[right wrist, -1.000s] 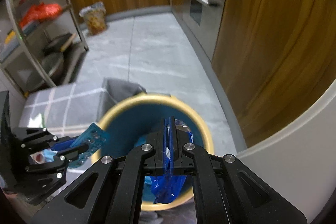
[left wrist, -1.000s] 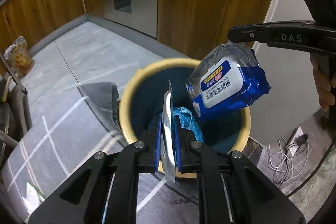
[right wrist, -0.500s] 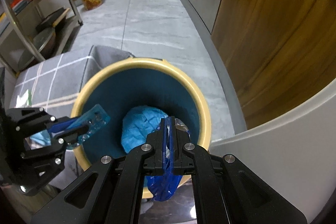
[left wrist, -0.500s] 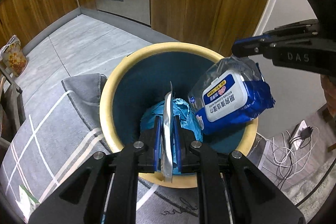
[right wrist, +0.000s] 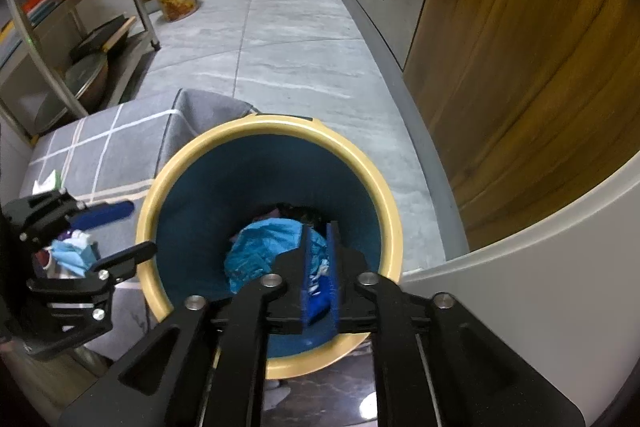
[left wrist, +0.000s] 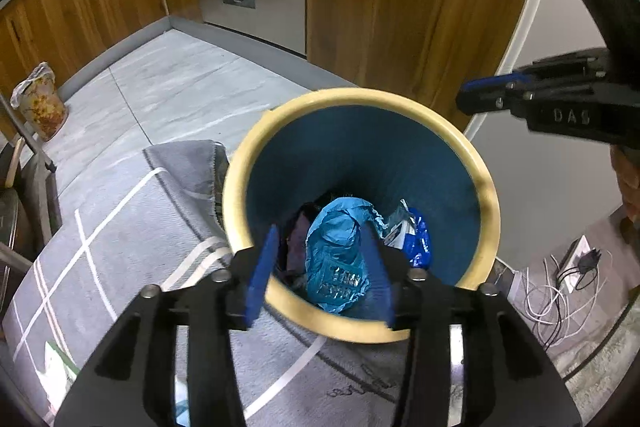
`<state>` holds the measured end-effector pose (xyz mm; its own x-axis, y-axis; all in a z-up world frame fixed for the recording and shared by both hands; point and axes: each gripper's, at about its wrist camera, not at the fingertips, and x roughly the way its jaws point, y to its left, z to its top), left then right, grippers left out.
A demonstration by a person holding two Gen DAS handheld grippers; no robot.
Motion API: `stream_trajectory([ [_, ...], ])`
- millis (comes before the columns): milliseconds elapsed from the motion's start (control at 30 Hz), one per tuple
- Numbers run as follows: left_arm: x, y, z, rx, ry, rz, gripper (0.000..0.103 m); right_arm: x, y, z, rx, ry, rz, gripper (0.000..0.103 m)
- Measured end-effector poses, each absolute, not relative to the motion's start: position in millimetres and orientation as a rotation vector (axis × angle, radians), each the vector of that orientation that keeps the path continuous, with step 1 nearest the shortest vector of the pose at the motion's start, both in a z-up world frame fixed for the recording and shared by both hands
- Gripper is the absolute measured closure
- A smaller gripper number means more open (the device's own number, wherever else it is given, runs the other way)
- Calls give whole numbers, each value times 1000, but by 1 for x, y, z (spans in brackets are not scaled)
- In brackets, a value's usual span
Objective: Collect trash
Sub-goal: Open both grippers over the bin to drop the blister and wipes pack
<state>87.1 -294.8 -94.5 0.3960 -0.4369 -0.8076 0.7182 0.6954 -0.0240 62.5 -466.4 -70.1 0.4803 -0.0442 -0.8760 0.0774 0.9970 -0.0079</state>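
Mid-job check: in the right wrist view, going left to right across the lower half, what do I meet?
Left hand-held gripper, open → yellow-rimmed bin with crumpled blue bag inside → right hand-held gripper, open, over the bin → white rounded panel.

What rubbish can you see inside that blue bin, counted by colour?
Light blue: 1, a crumpled bag.
Dark blue: 1, a wipes pack.
Dark purplish: 1, a scrap.
Total: 3 showing in the bin; more may lie hidden underneath.
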Motion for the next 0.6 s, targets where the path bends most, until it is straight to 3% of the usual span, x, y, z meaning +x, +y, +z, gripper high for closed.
stream_trajectory([
  [33,86,-292,-93,354,892,-747,48,62,-465,-69,32,1063,-72,78],
  [200,79,-271,-81,352,866,-716,38,56,-457,-52,33,1001,-52,27],
  [433,72,-226,-56,334,813,-657,28,46,-429,-24,28,915,-29,15],
  [600,70,-181,-41,301,799,-584,27,35,-394,-4,-24,836,-7,10],
])
